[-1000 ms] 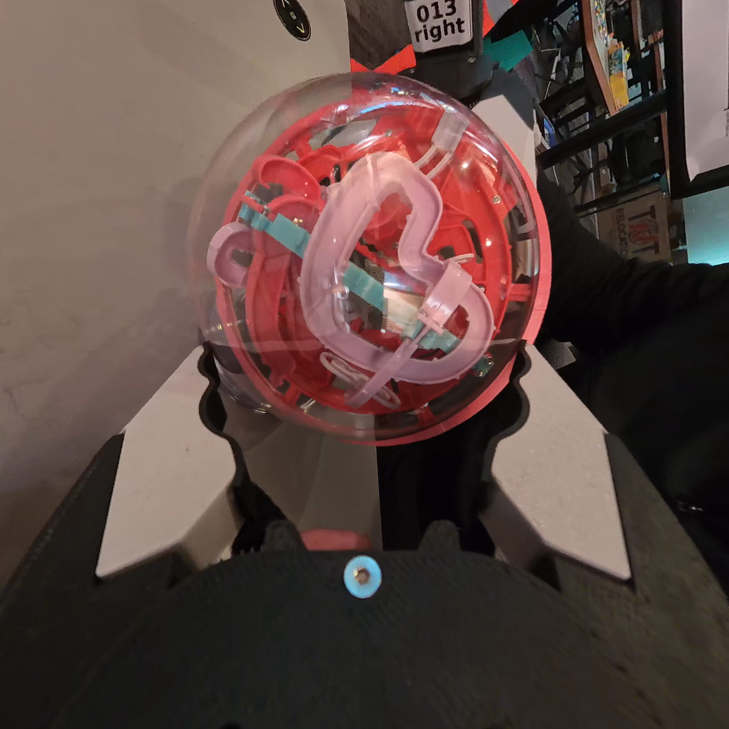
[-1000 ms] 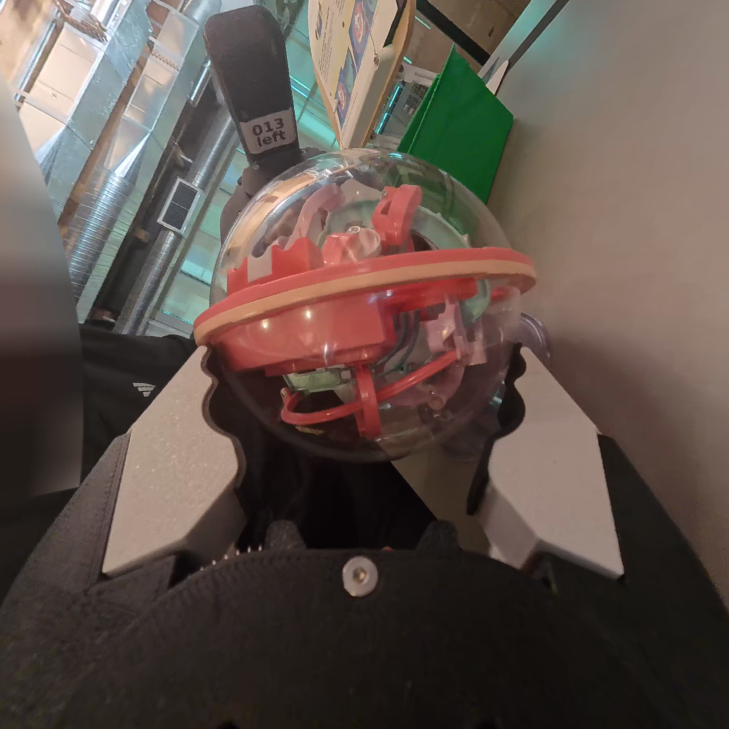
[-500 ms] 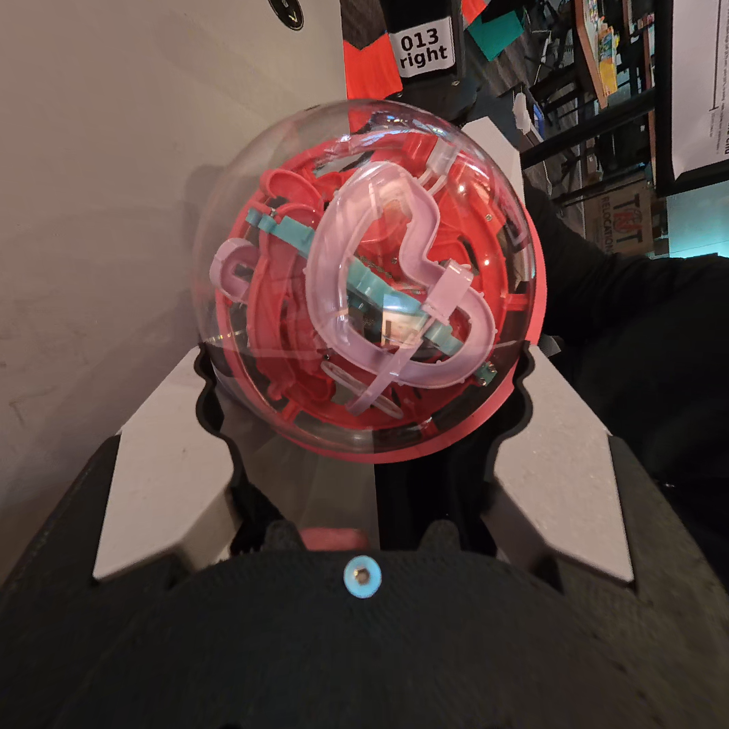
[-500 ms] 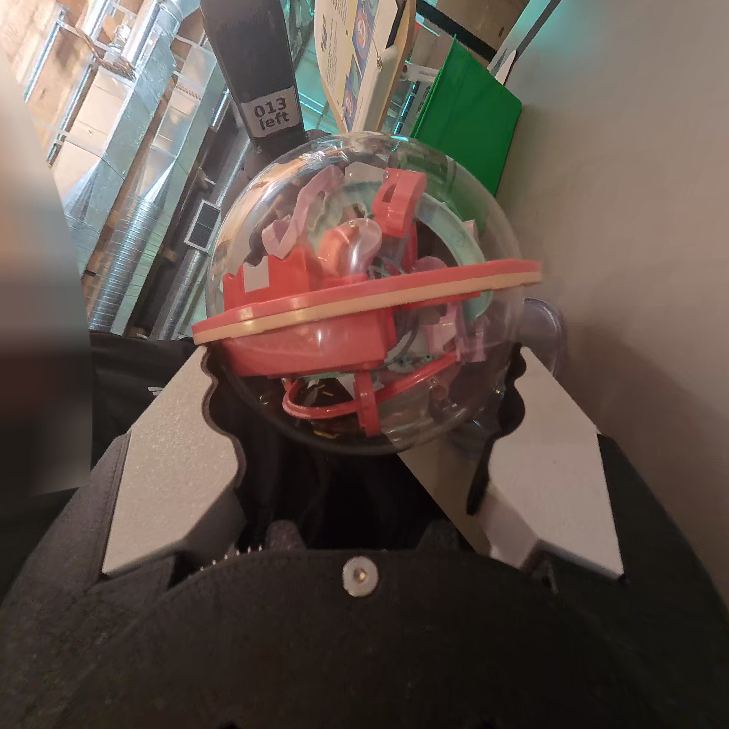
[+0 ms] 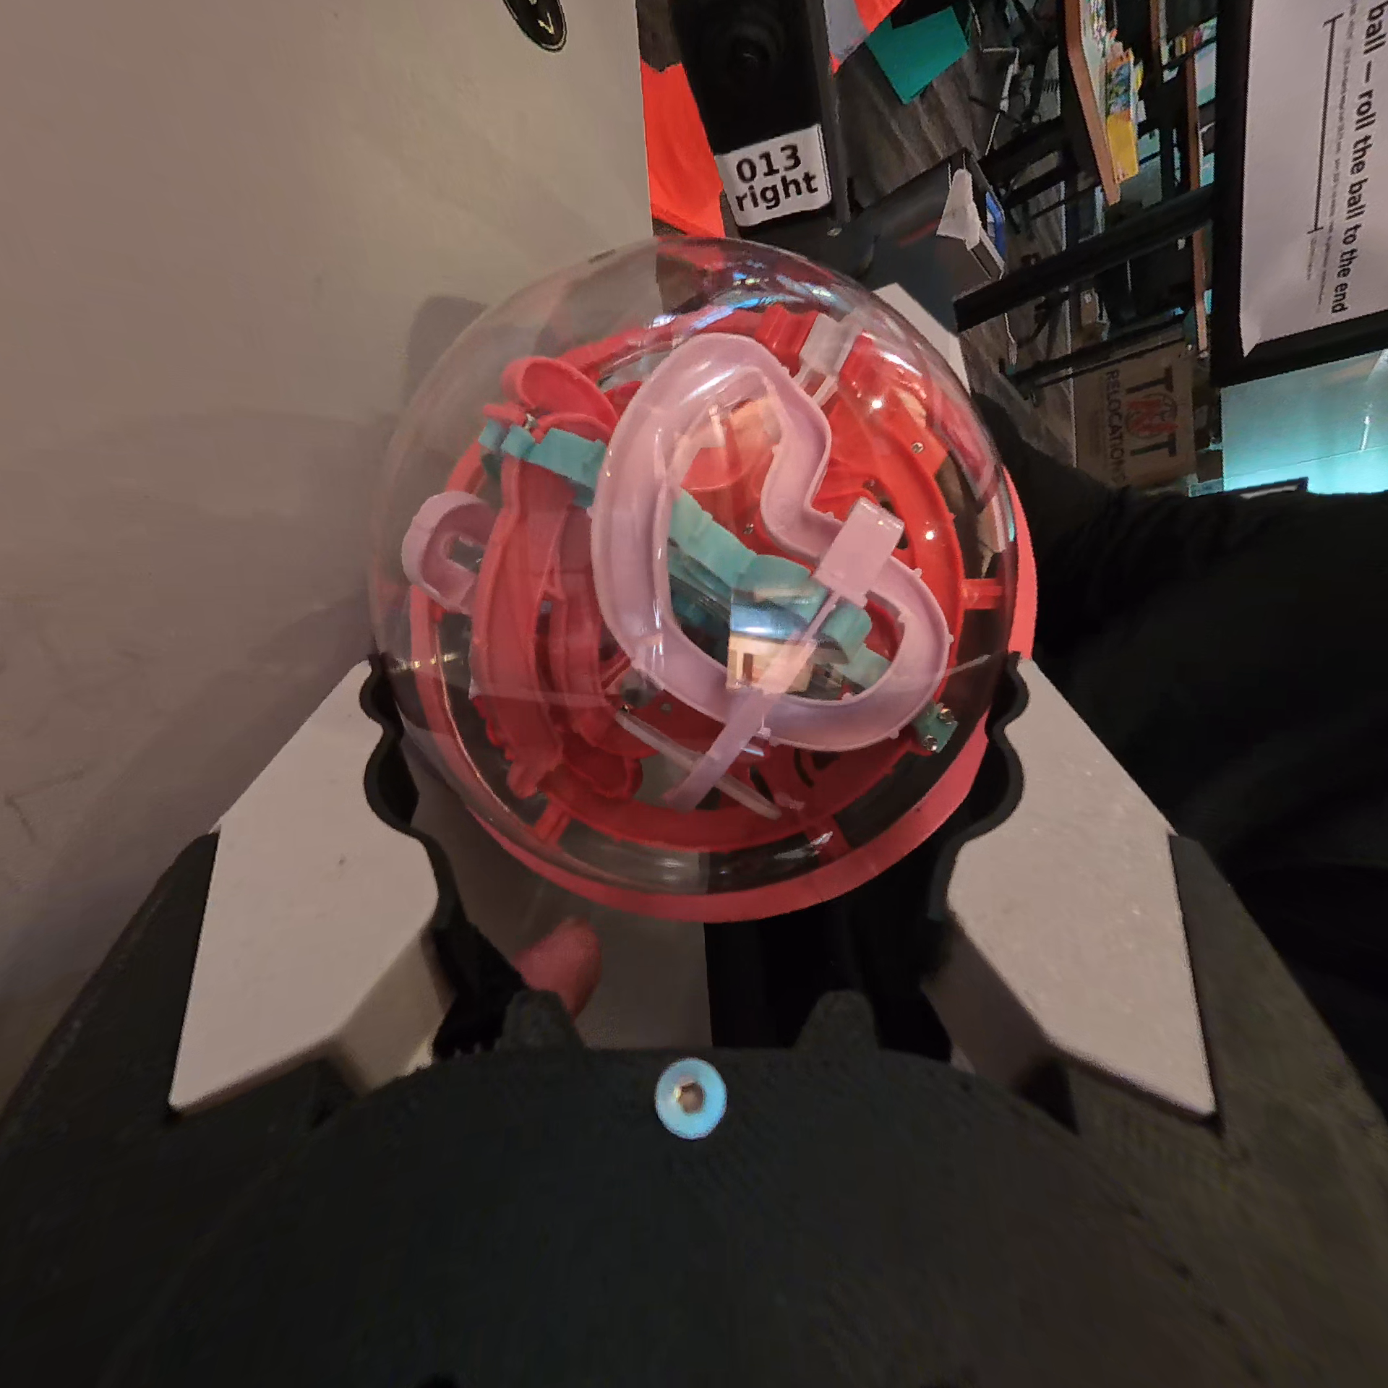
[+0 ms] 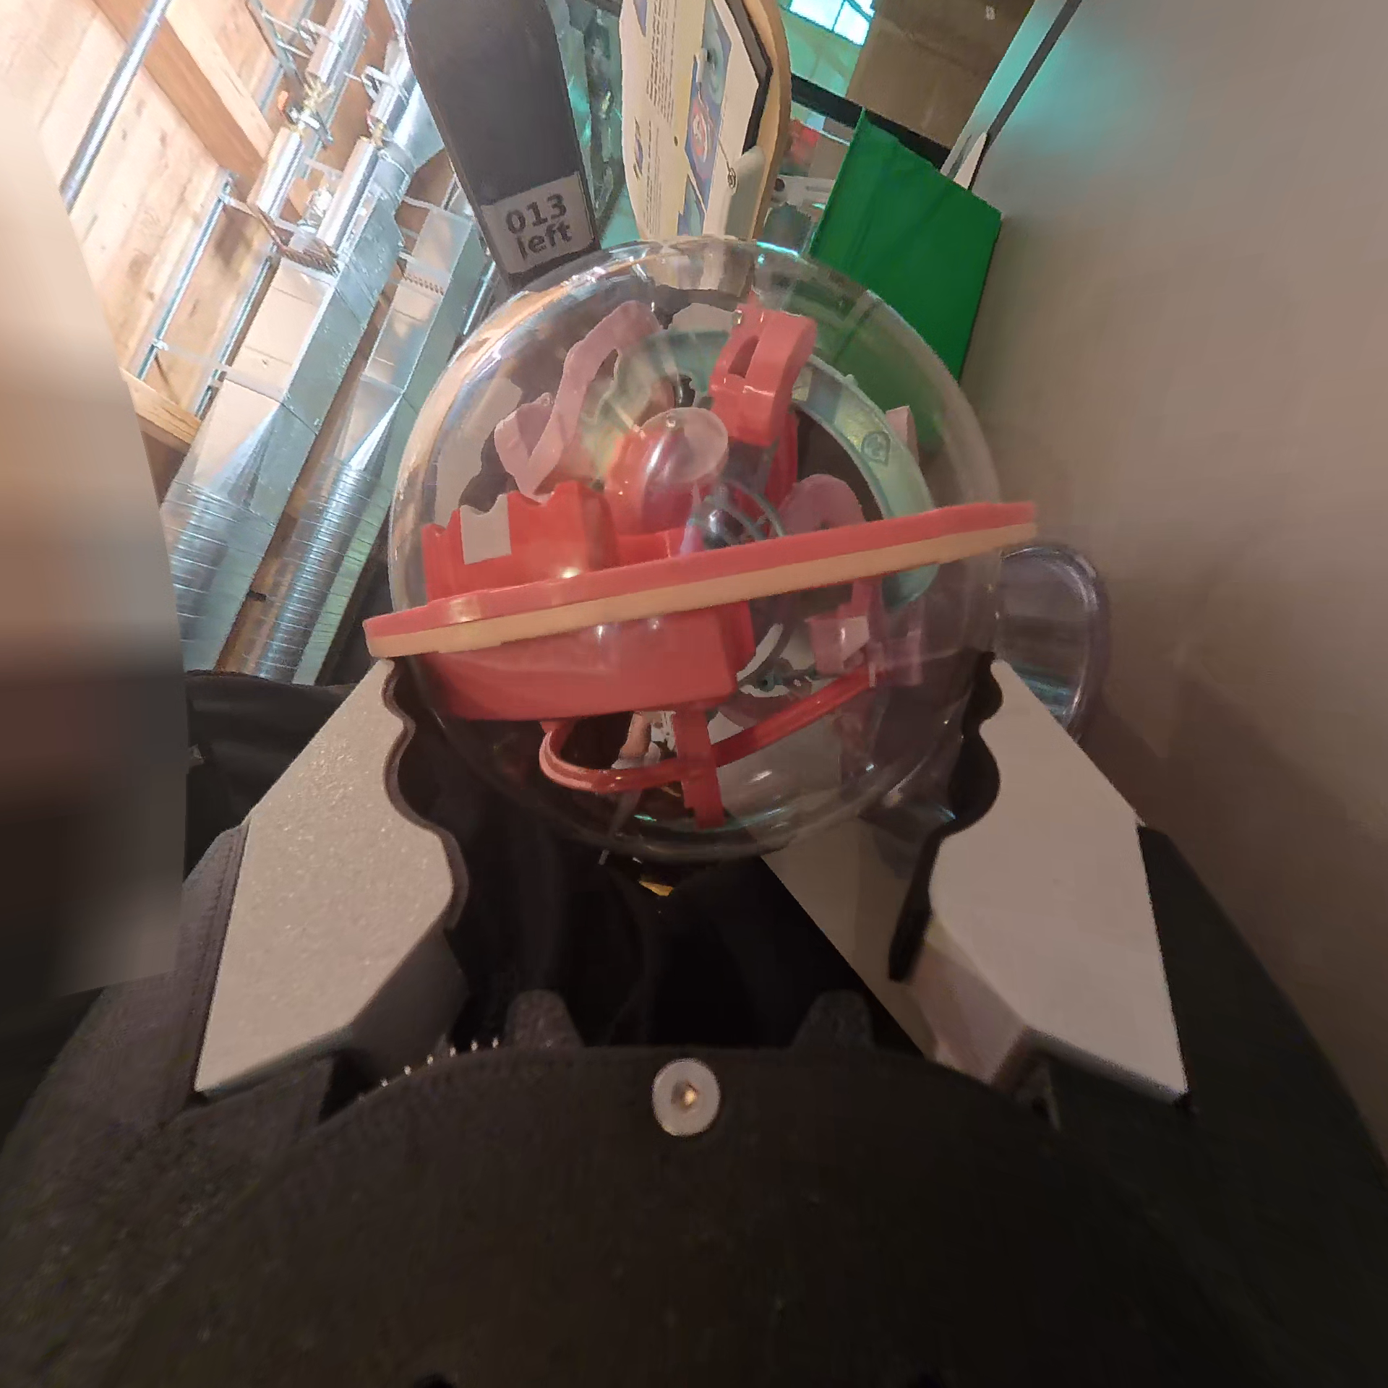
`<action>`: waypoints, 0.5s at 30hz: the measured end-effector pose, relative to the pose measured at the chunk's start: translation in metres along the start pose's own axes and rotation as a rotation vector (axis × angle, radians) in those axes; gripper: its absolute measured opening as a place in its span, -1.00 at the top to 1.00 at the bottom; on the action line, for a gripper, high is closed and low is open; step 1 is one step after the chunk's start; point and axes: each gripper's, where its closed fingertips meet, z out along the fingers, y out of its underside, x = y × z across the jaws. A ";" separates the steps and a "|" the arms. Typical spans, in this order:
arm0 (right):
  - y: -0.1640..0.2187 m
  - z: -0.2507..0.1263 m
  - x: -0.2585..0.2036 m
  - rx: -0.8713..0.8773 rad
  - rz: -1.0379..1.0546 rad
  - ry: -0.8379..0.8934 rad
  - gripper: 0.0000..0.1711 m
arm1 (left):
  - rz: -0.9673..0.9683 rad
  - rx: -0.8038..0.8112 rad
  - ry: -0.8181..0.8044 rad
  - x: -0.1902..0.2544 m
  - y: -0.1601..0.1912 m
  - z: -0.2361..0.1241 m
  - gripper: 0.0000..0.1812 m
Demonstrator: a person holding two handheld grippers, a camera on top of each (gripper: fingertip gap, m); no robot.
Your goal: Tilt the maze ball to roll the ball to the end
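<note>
Maze ball: a clear plastic sphere (image 5: 698,586) filled with red, pale pink and teal plastic tracks, with a red ring around its middle; it is held off the pale table between the two grippers, one on each side.
Left gripper: its grey, black-edged fingers (image 5: 695,721) are clamped on the maze ball, the black inner edges pressed to the lower sides of the shell.
Right gripper: (image 6: 691,751) likewise closed on the maze ball (image 6: 698,571), gripping the clear lower half just under the red ring.
Small ball inside: I cannot tell where it sits among the tracks.
Red ring: in the right wrist view it runs nearly level, its right end slightly higher.
Change from earlier, left wrist view: the sphere sits lower in the frame, and the pink loop has turned a little further clockwise — the labelled black body of the other gripper (image 5: 758,120) shows more fully above it.
Change from earlier, right wrist view: the ring's tilt has eased slightly; more of the green sheet (image 6: 901,225) shows behind.
Clear round knob: (image 6: 1051,631) juts from the sphere's right side, close to the grey wall (image 6: 1202,375).
</note>
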 end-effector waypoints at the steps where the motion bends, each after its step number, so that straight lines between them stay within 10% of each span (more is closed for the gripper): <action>1: 0.000 0.000 0.000 0.004 -0.006 0.002 -0.63 | 0.005 -0.008 0.000 0.000 0.000 0.000 -0.64; 15: -0.008 -0.002 0.004 0.043 -0.060 0.062 -0.64 | -0.005 -0.037 -0.006 -0.004 -0.005 0.007 -0.69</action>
